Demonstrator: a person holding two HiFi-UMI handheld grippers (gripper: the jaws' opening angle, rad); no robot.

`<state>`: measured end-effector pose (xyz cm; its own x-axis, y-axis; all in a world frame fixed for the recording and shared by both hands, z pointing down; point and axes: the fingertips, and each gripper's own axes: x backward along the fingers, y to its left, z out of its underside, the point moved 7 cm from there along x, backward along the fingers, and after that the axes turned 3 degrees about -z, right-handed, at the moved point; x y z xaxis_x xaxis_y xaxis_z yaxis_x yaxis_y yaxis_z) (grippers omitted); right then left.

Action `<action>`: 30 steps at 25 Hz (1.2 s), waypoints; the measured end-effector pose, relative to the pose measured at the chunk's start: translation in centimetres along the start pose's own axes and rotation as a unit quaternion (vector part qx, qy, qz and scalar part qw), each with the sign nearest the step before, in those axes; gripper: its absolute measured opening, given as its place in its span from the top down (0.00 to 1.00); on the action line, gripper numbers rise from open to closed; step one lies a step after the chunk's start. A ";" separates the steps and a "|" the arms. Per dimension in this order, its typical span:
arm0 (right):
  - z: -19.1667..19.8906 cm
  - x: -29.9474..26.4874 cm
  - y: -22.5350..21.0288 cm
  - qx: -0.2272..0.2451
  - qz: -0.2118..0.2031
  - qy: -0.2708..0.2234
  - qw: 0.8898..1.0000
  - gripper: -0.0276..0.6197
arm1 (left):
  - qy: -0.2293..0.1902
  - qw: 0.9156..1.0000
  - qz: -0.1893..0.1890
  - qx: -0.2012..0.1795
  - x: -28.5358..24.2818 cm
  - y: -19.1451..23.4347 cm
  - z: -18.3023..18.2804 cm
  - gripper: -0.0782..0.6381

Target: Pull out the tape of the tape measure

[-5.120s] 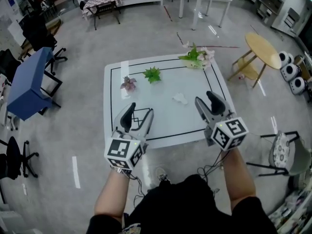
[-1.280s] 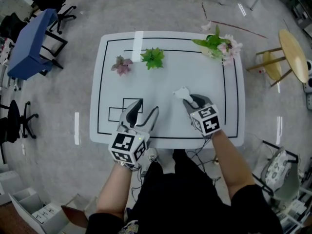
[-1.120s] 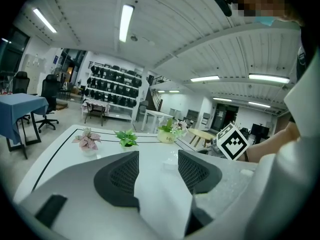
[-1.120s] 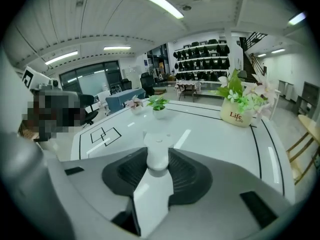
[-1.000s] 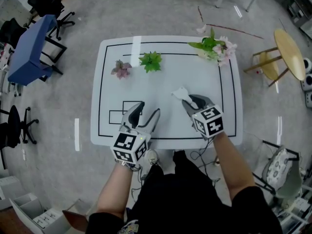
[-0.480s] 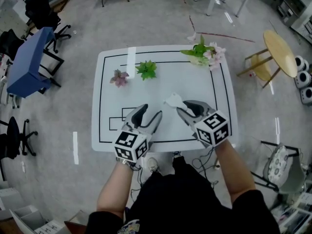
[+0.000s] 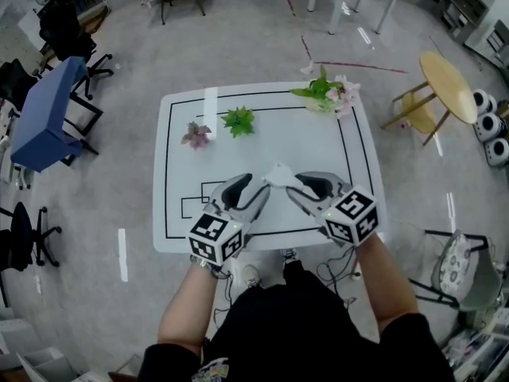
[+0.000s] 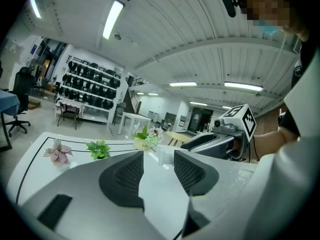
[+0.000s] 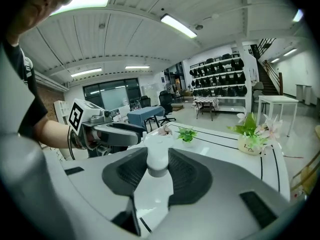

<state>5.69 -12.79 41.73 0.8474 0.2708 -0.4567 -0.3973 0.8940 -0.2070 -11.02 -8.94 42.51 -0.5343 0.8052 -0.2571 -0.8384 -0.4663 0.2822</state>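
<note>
As both claws hang close together over a white table (image 7: 318, 146), the right claw (image 9: 156, 160) is clamped on the white tape measure (image 9: 157, 145). Its jaws stand about half open, pads pressed on the case's two sides. The case sits upright betw. the pads & pokes out past the tips.

The left claw (image 8: 159, 170) faces it from the other side. Its jaws are wide apart, though they have just been closing, w/ nothing gripped. In the left gripper view the tape measure shows in the gap just ahead of that claw's tips, apart from both pads.

Seen from the head view, the two claws' tips converge, w/ the tape measure at the right claw's tips & just right of the left claw's. Each claw's marker cube sits at its rear, nearest the person's forearms.

Beyond the claws, on the table's far side, a green plant (image 7: 238, 121) & a pink plant (image 7: 196, 134) stand ahead & left of the left claw. A flower pot (image 7: 324, 94) stands ahead & right of the right claw, near the far corner.

Off the table, a blue table (image 7: 48, 114) lies well to the left claw's left, & a round wooden table (image 7: 449, 78) well to the right claw's right.
</note>
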 end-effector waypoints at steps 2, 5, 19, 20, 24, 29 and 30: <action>-0.2 0.2 0.5 0.003 -0.009 -0.003 1.000 0.76 | 0.000 1.000 0.008 -0.003 0.3 -0.1 -0.1 0.67; -0.3 0.5 1.1 0.007 -0.020 -0.006 1.000 0.76 | -0.004 1.000 0.023 -0.007 0.7 -0.2 -0.2 0.70; -0.4 1.8 2.7 0.022 -0.019 -0.006 1.000 0.76 | 0.004 0.997 0.068 -0.037 1.9 -1.9 -0.4 0.82; -0.4 1.8 2.8 0.022 -0.016 -0.005 1.000 0.76 | 0.005 0.997 0.063 -0.038 1.9 -2.0 -0.3 0.82; -0.3 1.6 3.1 0.022 0.001 -0.002 1.000 0.76 | 0.011 0.998 0.041 -0.041 2.0 -2.0 -0.2 0.84; -0.2 1.3 3.6 0.021 0.023 0.007 1.000 0.76 | 0.016 0.999 0.013 -0.038 2.2 -2.1 -0.2 0.84; -0.1 1.2 3.6 0.020 0.028 0.009 0.999 0.76 | 0.016 0.999 0.008 -0.035 2.2 -2.1 -0.2 0.84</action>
<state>5.25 -9.28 40.30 0.8179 0.3149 -0.4816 -0.4292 0.8913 -0.1460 -10.46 -6.29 41.19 -0.5493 0.7859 -0.2838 -0.8351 -0.5039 0.2207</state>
